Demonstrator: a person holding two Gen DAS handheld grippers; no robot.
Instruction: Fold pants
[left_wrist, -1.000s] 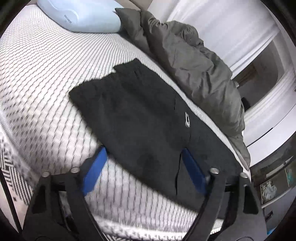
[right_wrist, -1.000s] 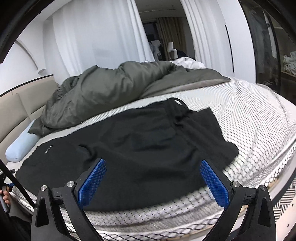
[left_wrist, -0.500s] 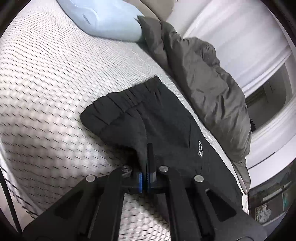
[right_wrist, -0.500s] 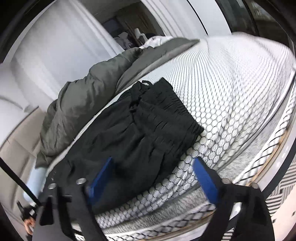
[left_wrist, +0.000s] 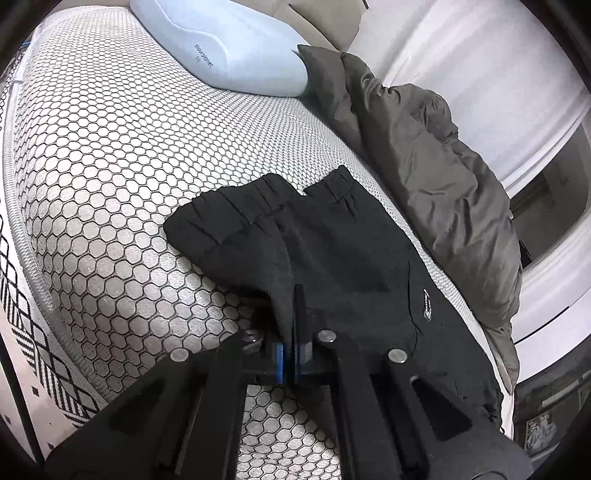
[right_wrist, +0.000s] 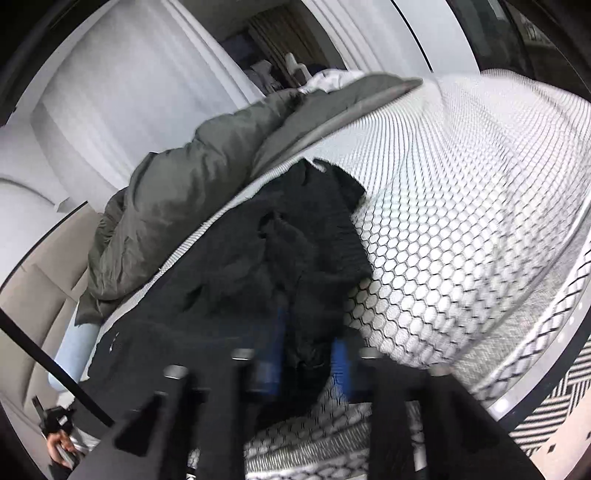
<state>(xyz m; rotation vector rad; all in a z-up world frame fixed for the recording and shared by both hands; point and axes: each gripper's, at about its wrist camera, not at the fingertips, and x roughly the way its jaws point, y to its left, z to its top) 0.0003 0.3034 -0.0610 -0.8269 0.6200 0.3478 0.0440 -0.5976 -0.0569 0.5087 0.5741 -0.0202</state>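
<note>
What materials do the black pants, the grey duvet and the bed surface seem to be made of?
Black pants: soft matte knit or woven fabric; it wrinkles and has gathered cuffs.
Grey duvet: smooth, slightly shiny padded textile, probably synthetic; it looks puffy.
Bed surface: white quilted knit cover with a dark hexagon pattern.
</note>
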